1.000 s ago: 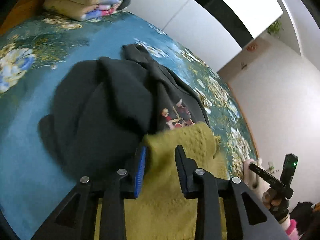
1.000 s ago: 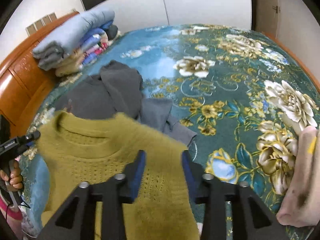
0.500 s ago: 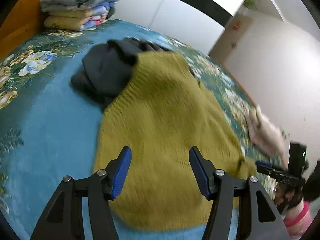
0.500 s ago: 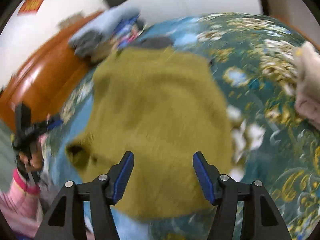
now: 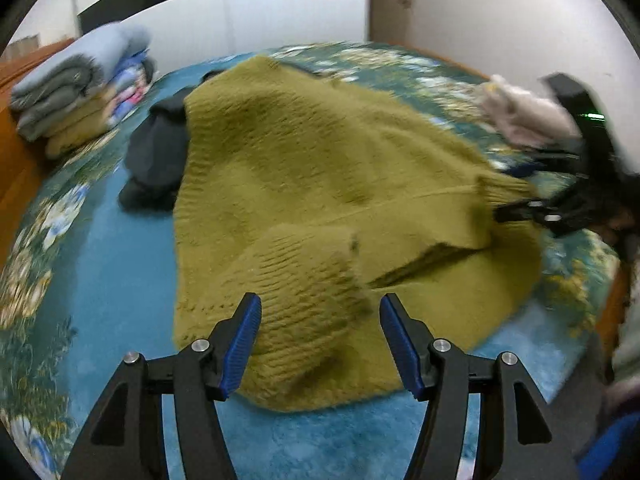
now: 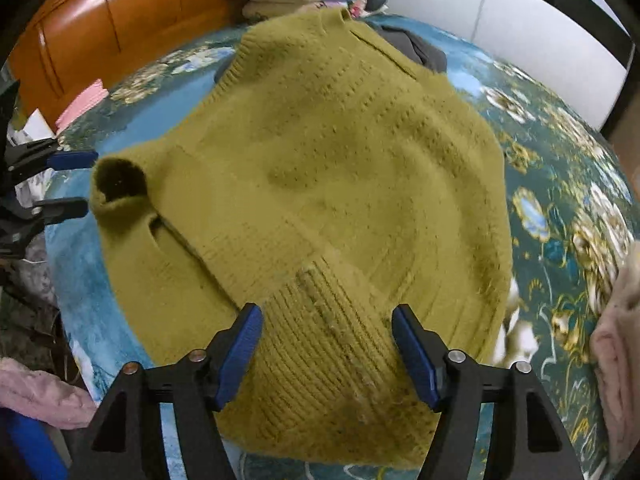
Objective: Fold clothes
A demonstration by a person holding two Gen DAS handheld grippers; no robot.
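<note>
Olive sweater (image 5: 320, 168) spread flat on bed (image 5: 100, 264), far edge overlapping dark garment (image 5: 156, 160). Left gripper (image 5: 320, 332) over near hem fold, jaws spread, holding nothing. Right gripper (image 6: 326, 336) over ribbed cuff, jaws spread, empty. Bare blue bedspread along sweater's near and left edges. Folded blanket stack (image 5: 76, 88) beyond sweater, by headboard (image 6: 100, 32).

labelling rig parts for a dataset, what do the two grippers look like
Both match: the left gripper and right gripper have matte black angular frames with triangular cutouts, silver round bolt heads, and ribbed blue pads lining the jaws. No cables or markings show on either.
</note>
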